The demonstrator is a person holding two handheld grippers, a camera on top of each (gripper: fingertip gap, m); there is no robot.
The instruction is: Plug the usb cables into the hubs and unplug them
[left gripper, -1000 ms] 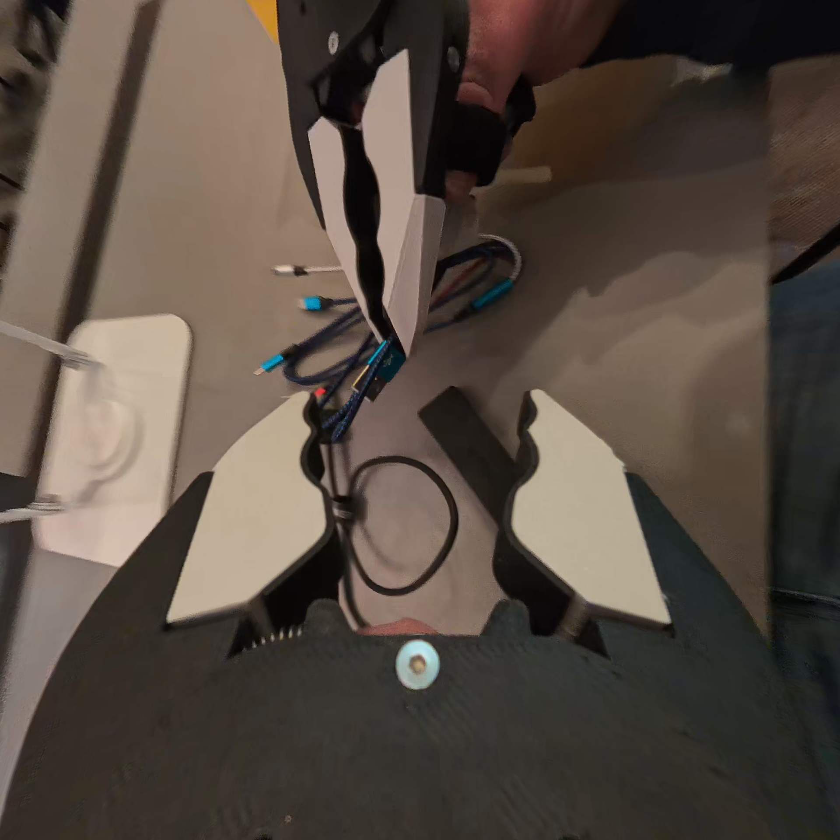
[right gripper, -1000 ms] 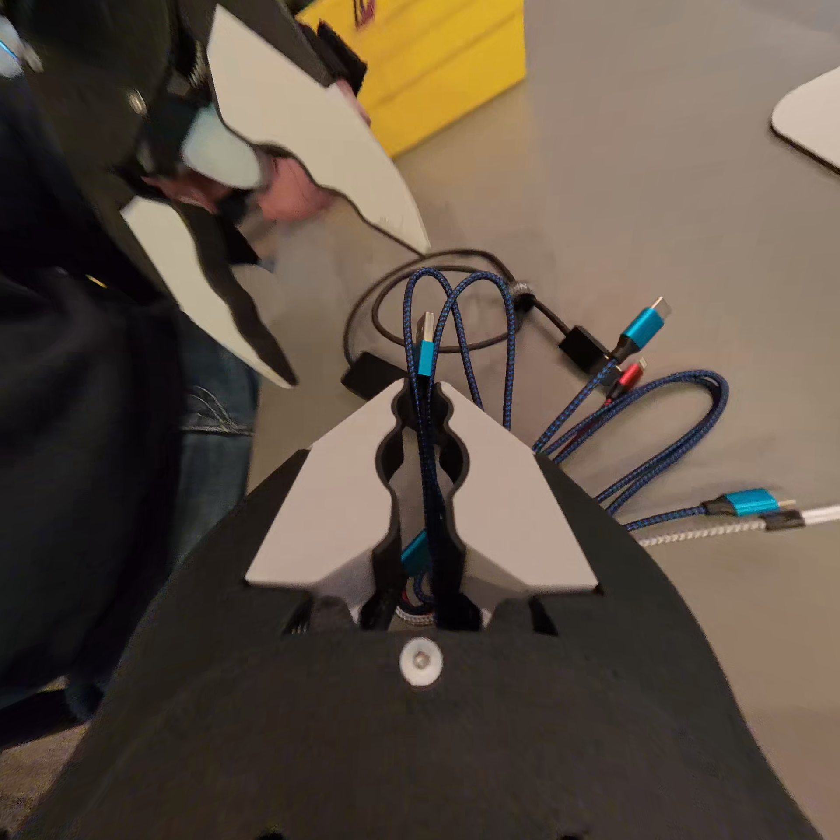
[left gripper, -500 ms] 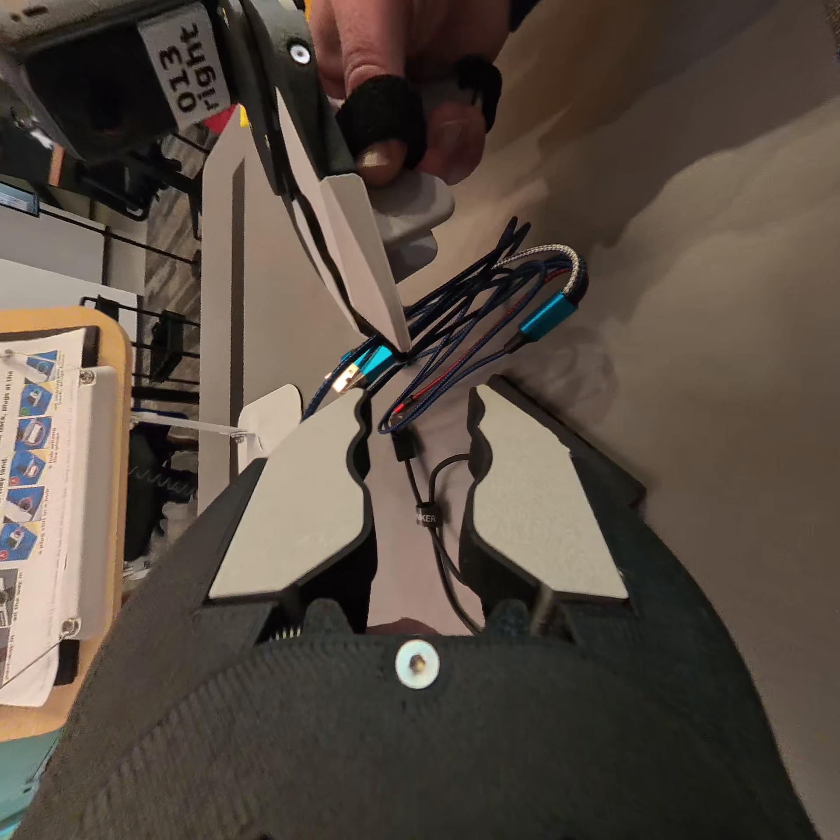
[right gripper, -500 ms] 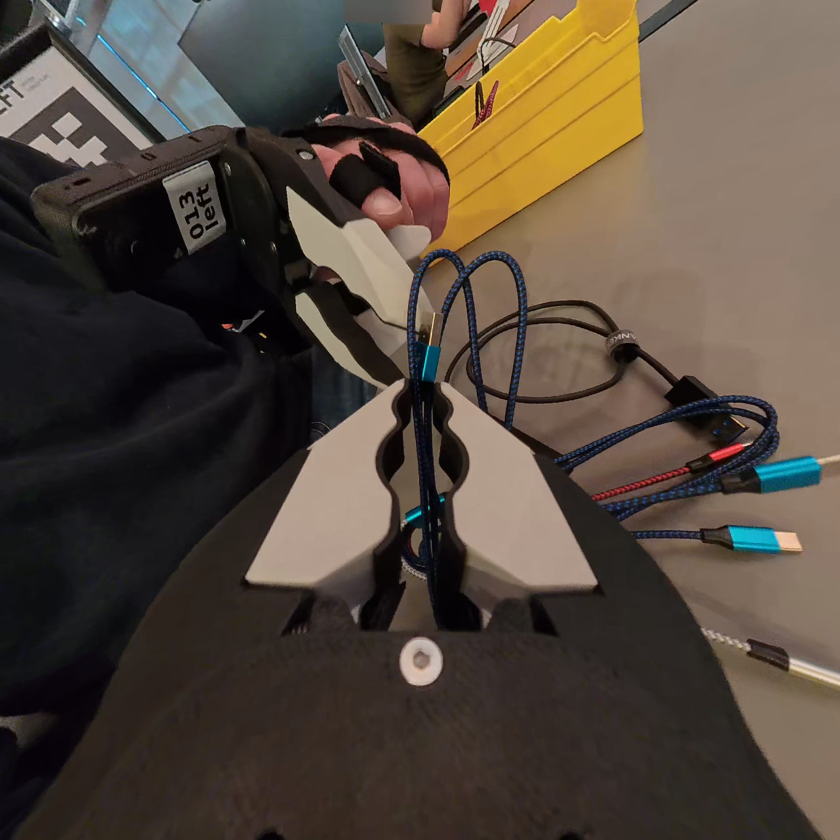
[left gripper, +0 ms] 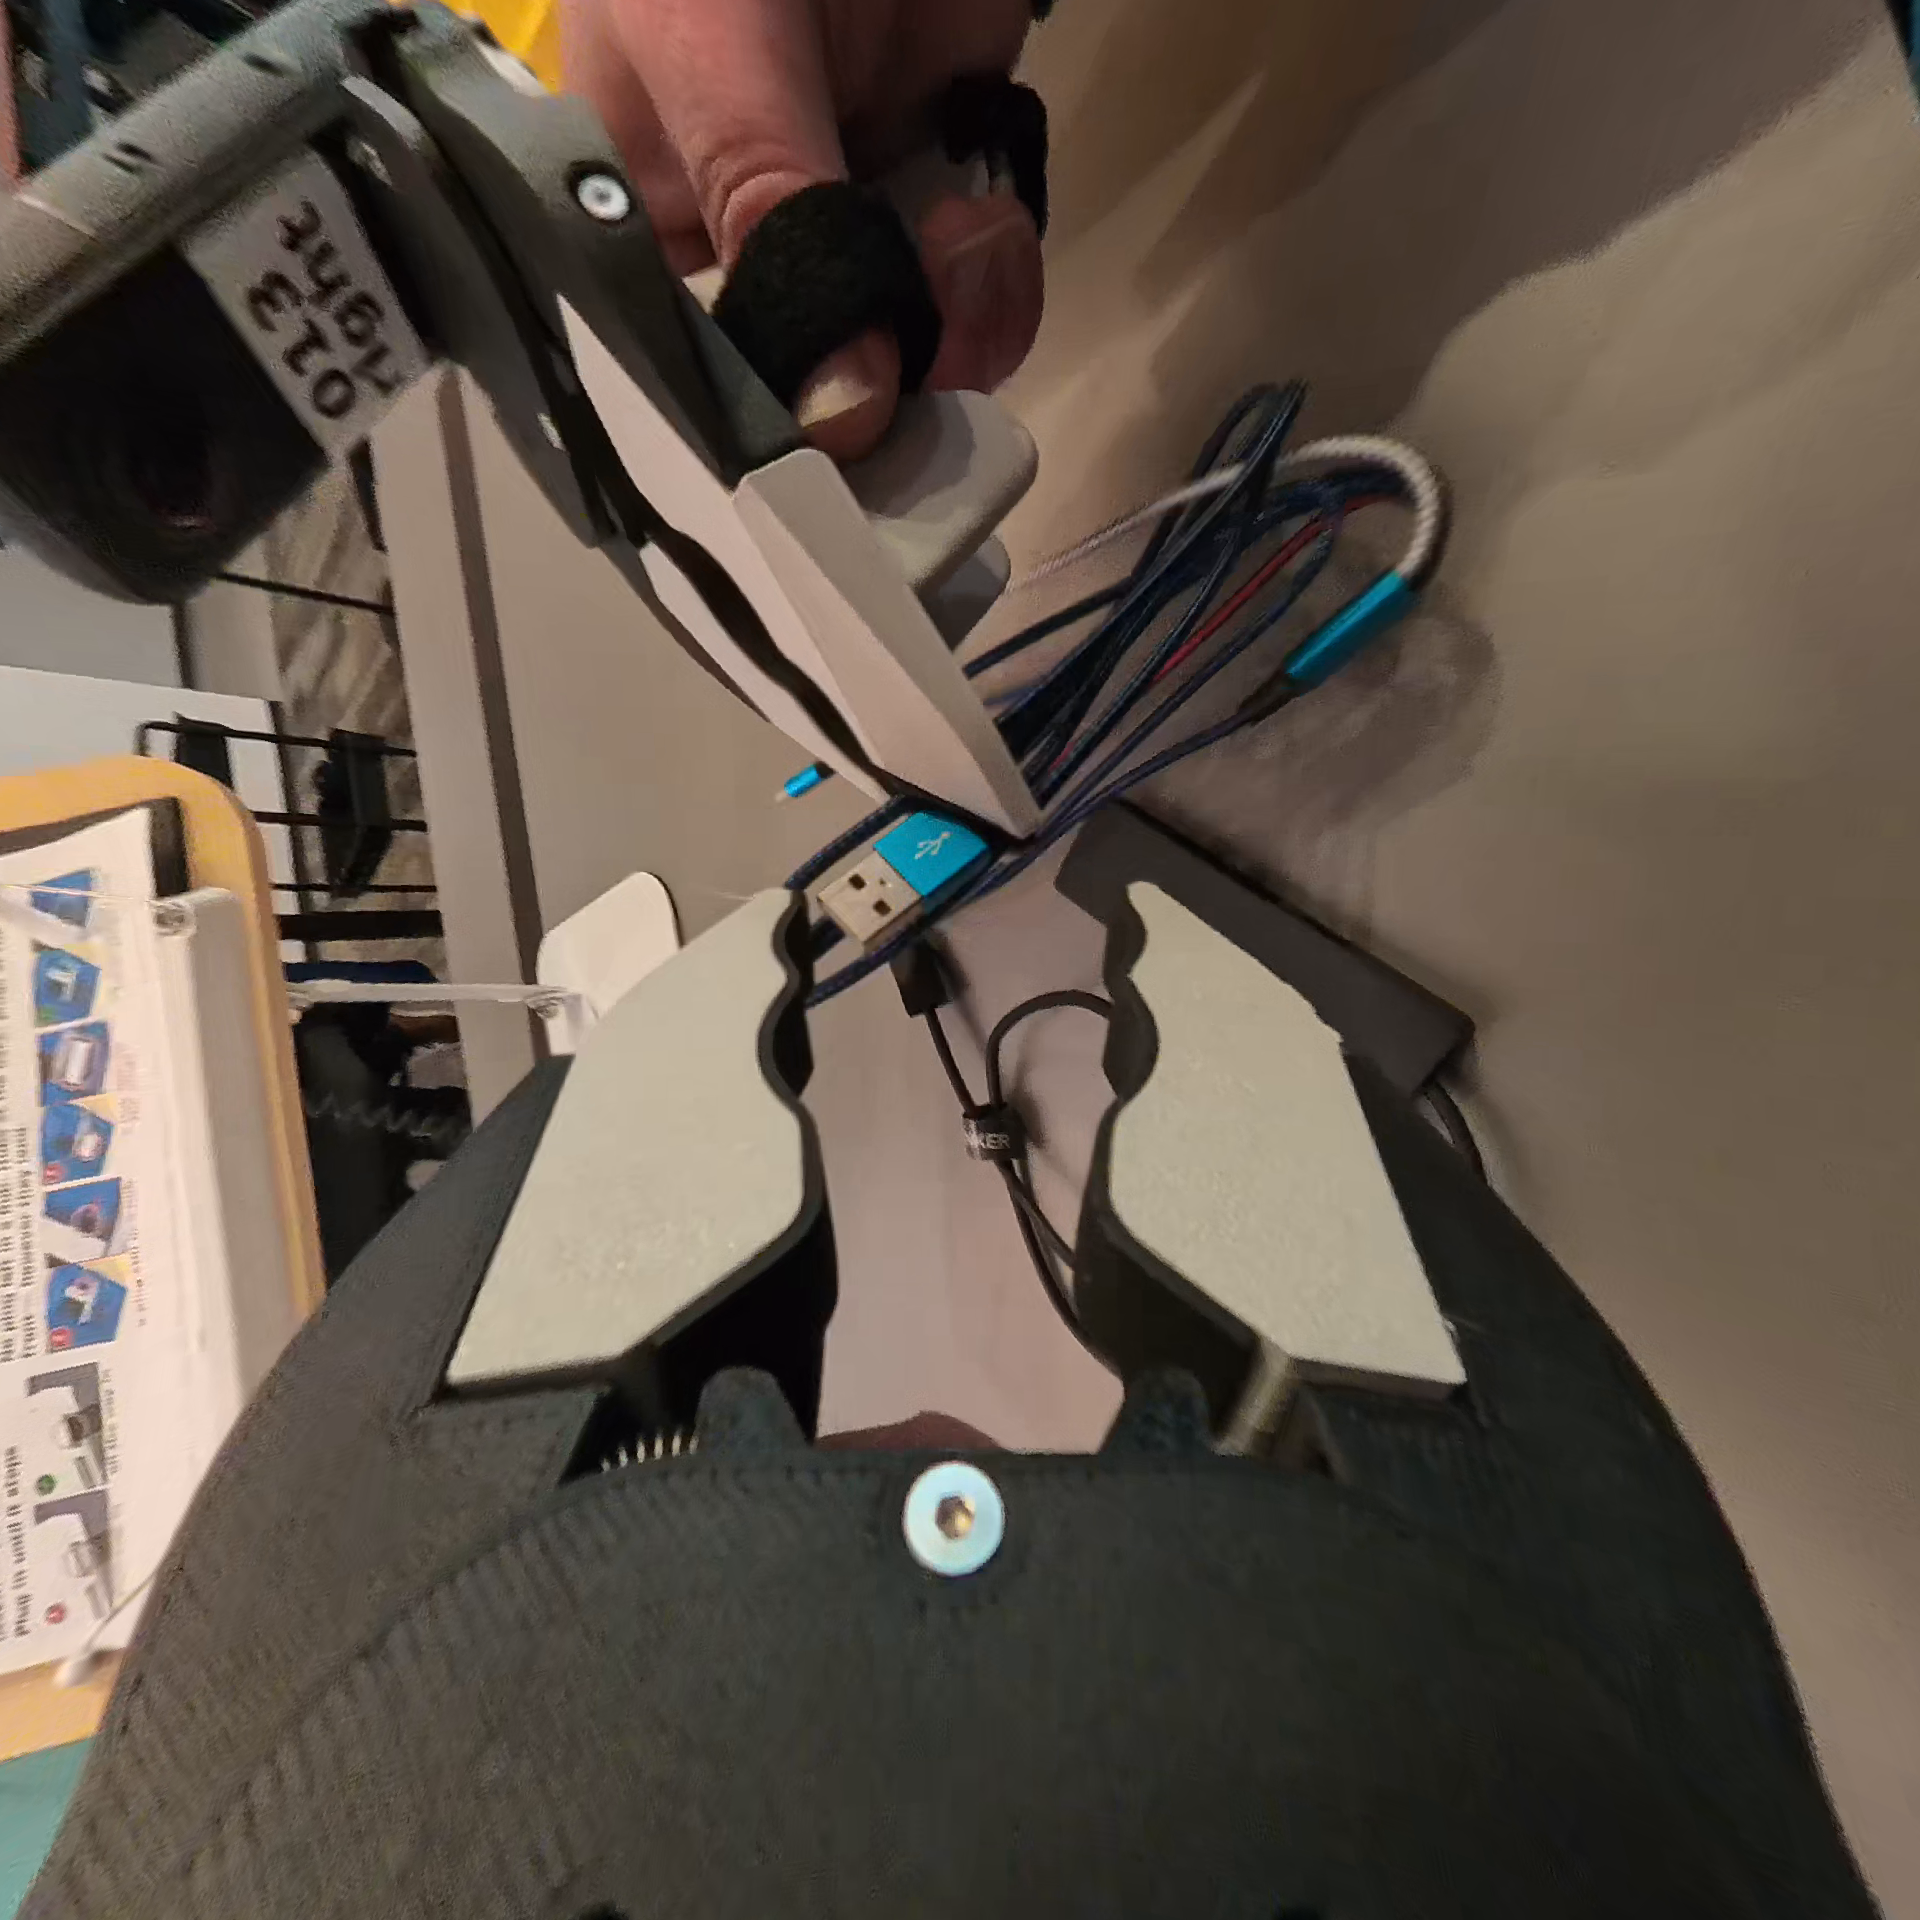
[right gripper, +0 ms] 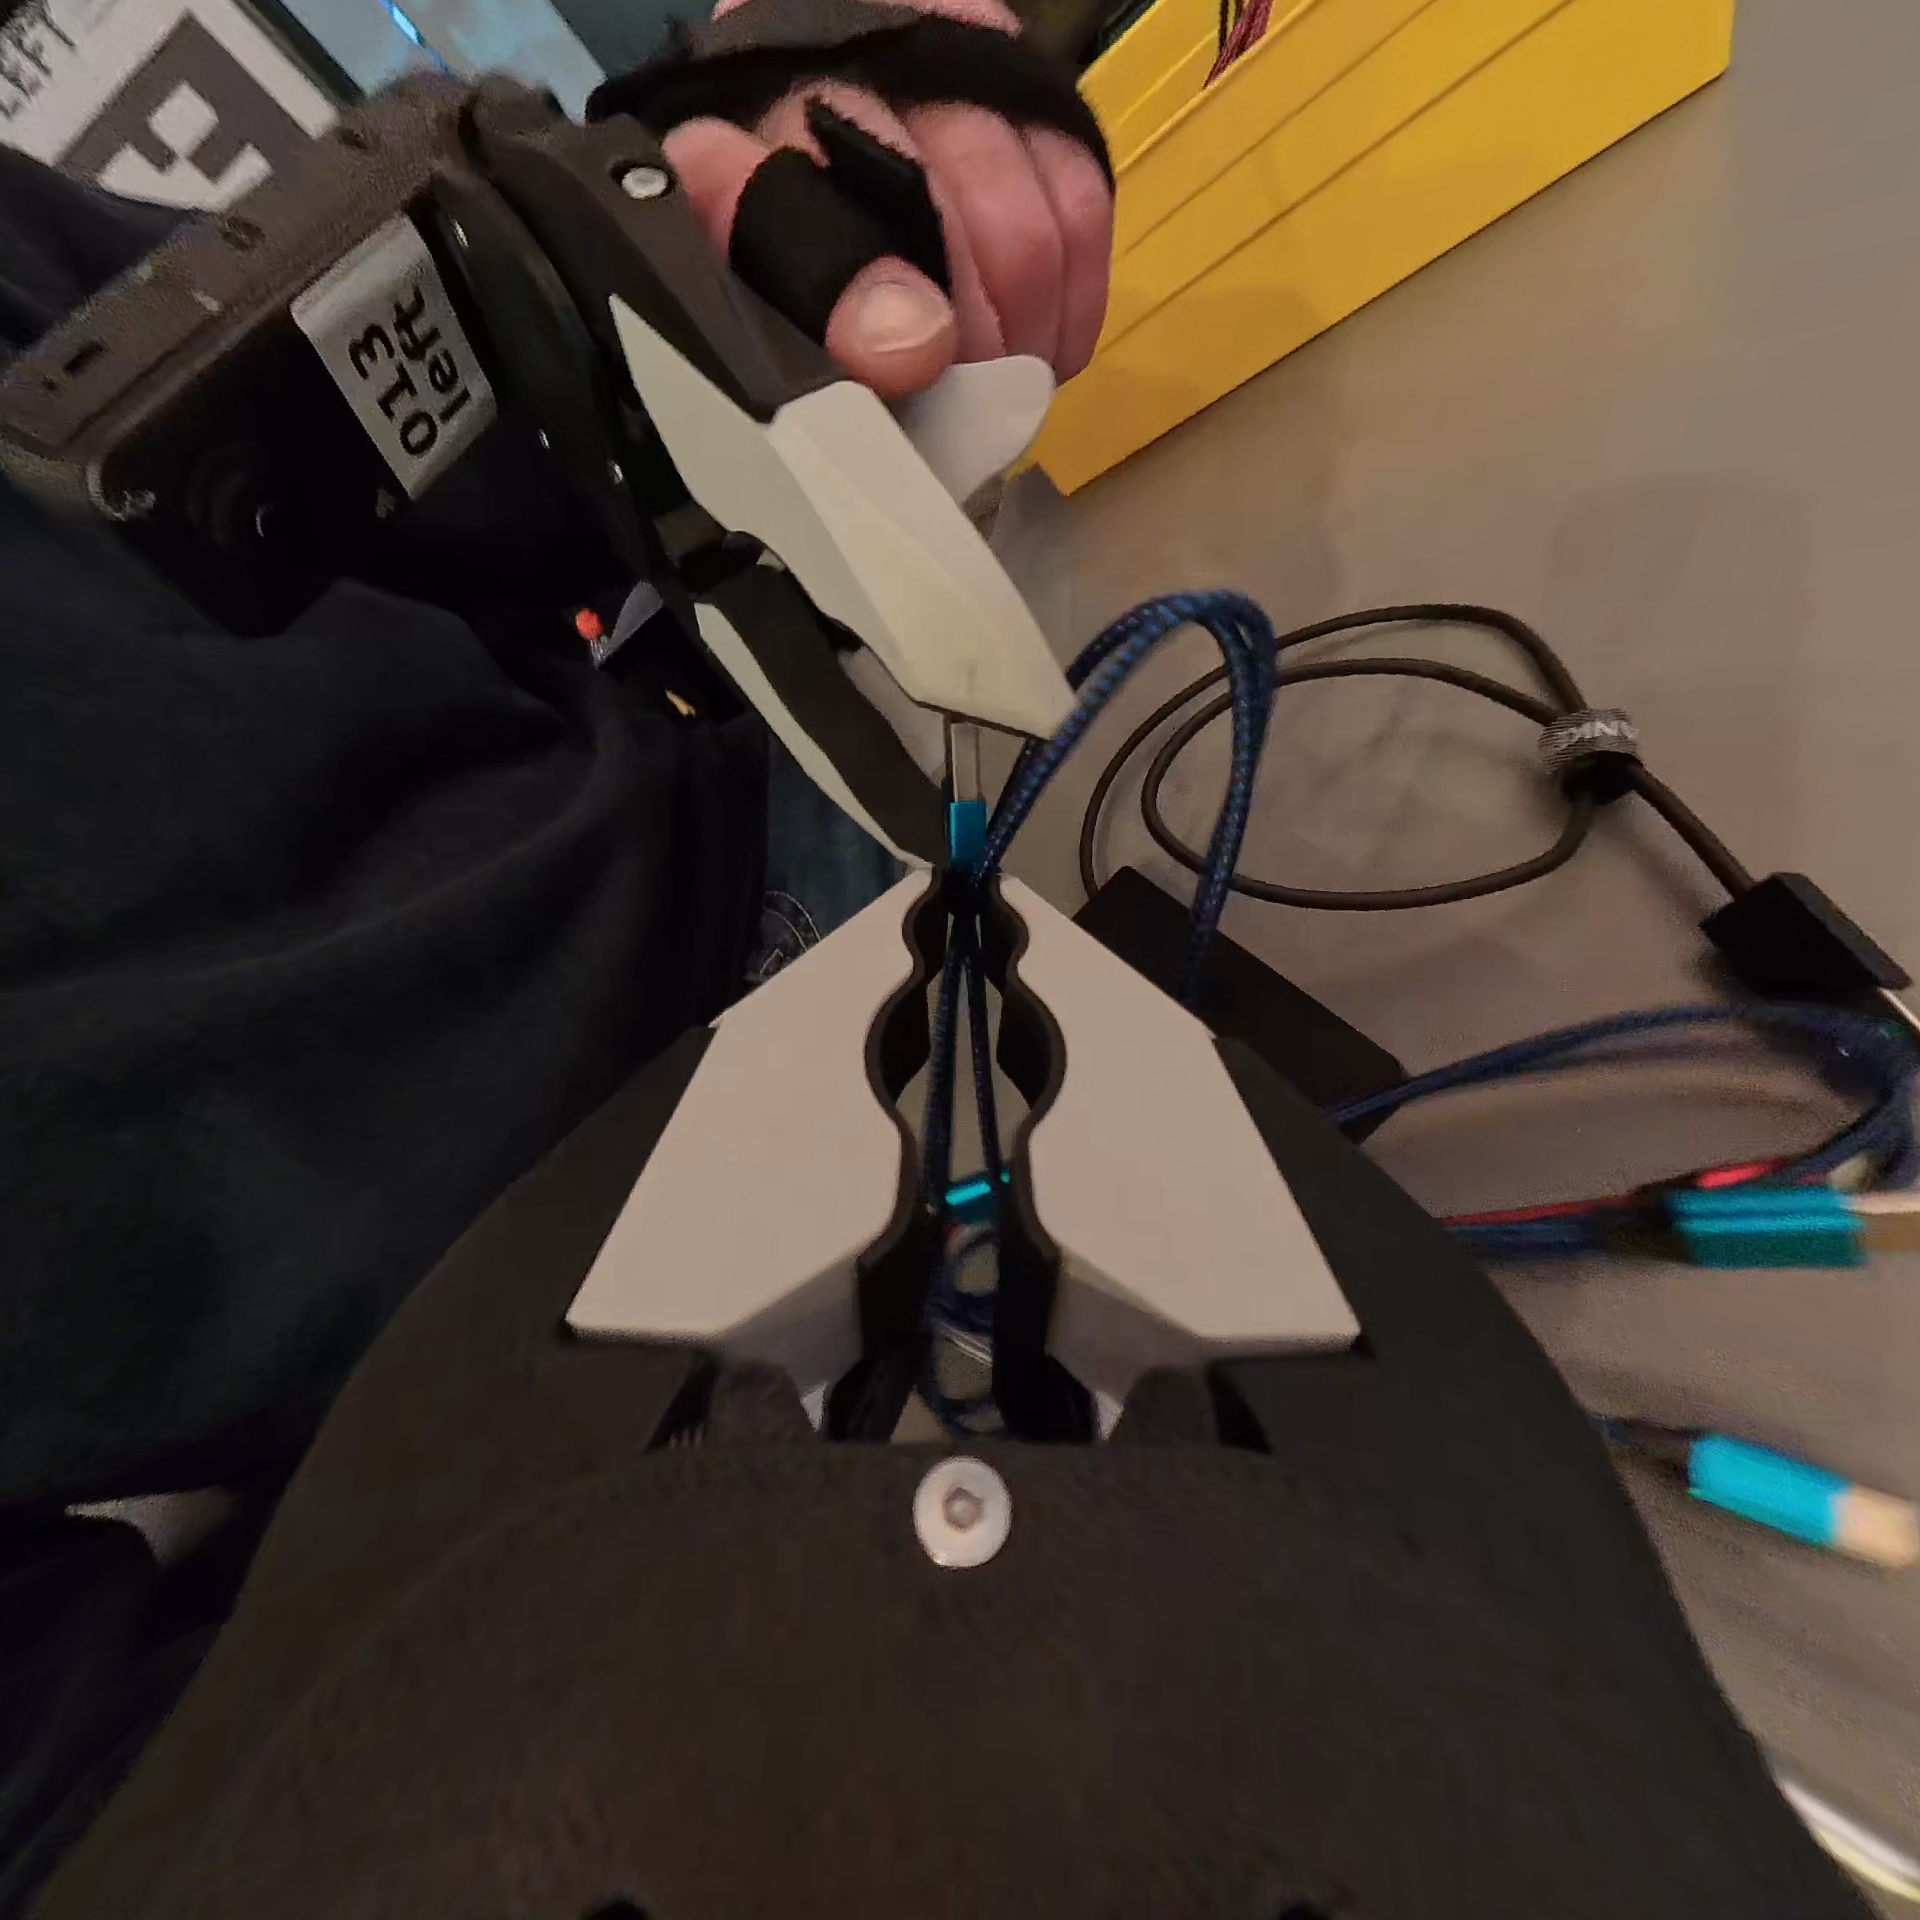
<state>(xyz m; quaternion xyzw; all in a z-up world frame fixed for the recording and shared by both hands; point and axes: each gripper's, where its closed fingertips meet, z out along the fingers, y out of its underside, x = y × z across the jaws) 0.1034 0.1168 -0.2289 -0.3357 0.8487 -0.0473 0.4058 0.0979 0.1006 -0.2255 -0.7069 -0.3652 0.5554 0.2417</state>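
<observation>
My right gripper (right gripper: 961, 888) is shut on a blue braided USB cable (right gripper: 1174, 665) just behind its blue-shelled USB-A plug (right gripper: 963, 821), which sticks out past the tips. In the left wrist view the same plug (left gripper: 902, 875) hangs between my left gripper's (left gripper: 956, 909) open fingertips, close to the left finger (left gripper: 675, 1091), with neither pad pressing on it. The right gripper's tips (left gripper: 997, 800) pinch the cable right above. The black hub (left gripper: 1299, 956) lies on the table behind my right-hand finger; it also shows in the right wrist view (right gripper: 1247, 987), with its black cord (right gripper: 1351, 883) coiled.
More blue, red and white braided cables (right gripper: 1766, 1226) lie bundled on the grey table (right gripper: 1558, 468). A yellow bin (right gripper: 1351, 208) stands at the back. A white pad (left gripper: 613, 945) and a board with an instruction sheet (left gripper: 83, 1143) are at the left. The tips of both grippers are at nearly the same place. Between my left fingertips and the black hub (left gripper: 1299, 956) there is roughly 7 cm.
Both grippers came together and tilted. The plug, held by the right gripper throughout, now sits between my left fingertips. My left jaws narrowed, then opened a little.
</observation>
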